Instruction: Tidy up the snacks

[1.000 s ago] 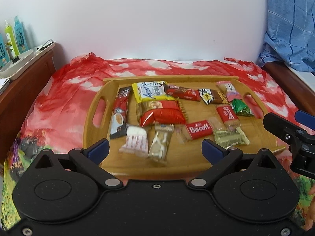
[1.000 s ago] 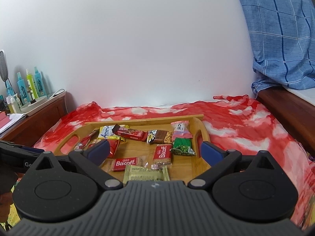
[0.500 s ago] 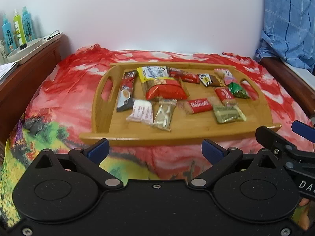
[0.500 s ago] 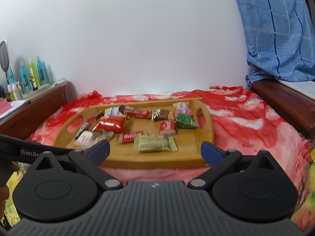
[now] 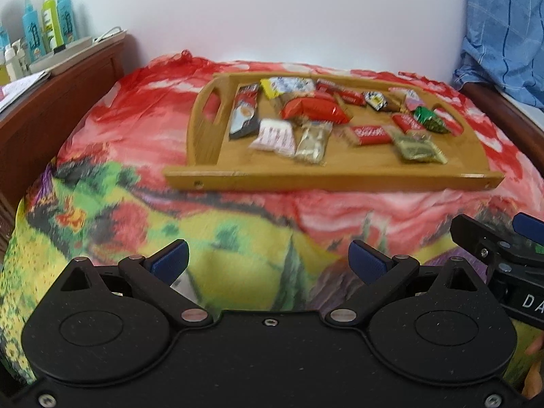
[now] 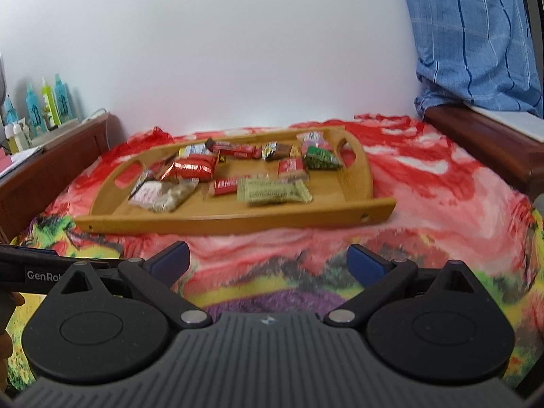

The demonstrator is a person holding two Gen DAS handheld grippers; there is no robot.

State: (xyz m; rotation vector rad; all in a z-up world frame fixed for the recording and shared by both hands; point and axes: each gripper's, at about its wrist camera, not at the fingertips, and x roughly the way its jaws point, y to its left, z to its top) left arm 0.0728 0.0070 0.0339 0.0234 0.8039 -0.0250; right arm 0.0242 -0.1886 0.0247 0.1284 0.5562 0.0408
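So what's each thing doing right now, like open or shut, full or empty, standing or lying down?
Left gripper: open, holding nothing.
Right gripper: open, holding nothing.
Wooden tray: lying flat on the cloth, filled with snacks.
Red snack bag: lying in the tray, looks sealed.
Green wafer pack: lying flat, looks sealed.
Bottles: standing upright on the side shelf.

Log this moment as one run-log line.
left gripper: open, empty | right gripper: open, empty | wrapped snacks: all on wooden handled tray | tray: on red patterned blanket
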